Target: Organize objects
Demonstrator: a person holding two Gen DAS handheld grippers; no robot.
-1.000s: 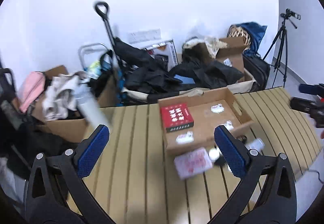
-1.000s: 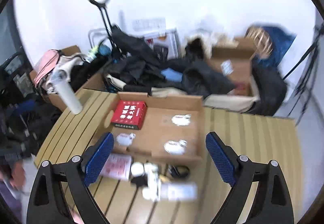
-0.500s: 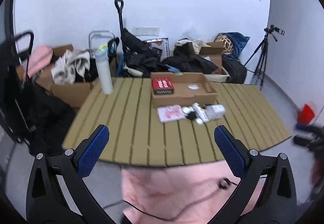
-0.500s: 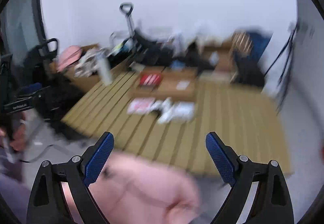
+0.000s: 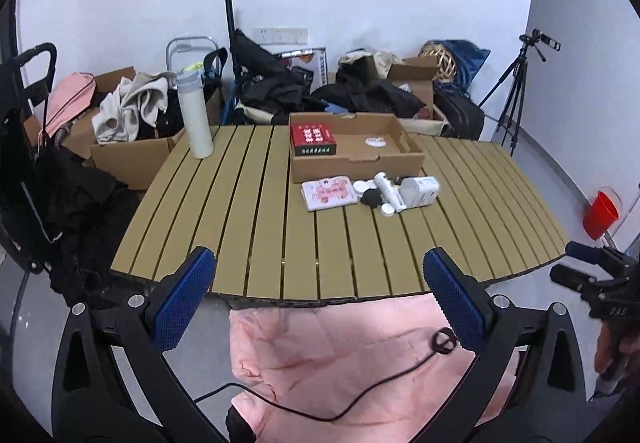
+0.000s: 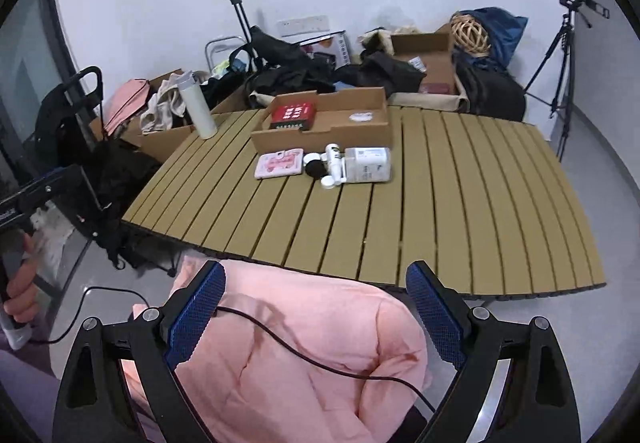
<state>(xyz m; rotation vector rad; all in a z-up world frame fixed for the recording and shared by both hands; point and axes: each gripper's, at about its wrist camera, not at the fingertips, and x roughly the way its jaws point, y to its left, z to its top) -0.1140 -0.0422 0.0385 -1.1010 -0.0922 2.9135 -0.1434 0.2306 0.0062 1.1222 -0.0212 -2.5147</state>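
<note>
Item: loose goods awaiting sorting; both grippers held back from the table, nothing in hand.

Landmark: cardboard tray (image 5: 356, 159) on the slatted table (image 5: 248, 227). Inside the tray, at its left end, a red box (image 5: 313, 139); toward its right, a small white disc (image 5: 375, 141). Just in front of the tray, outside it: a pink flat packet (image 5: 329, 194), a white tube (image 5: 389, 190), a white carton (image 5: 419, 191), small round lids and a dark item, clustered and touching. Well left of the tray, a white bottle (image 5: 195, 114) stands upright. Left gripper (image 5: 320, 301) and right gripper (image 6: 316, 313) hover off the table's near edge over pink fabric, jaws wide and empty; the right jaws have just been closing slightly. Step, as judged: between picks, loose cluster not yet stowed. The next move calls for reaching forward to the cluster and singling out one piece.
</note>
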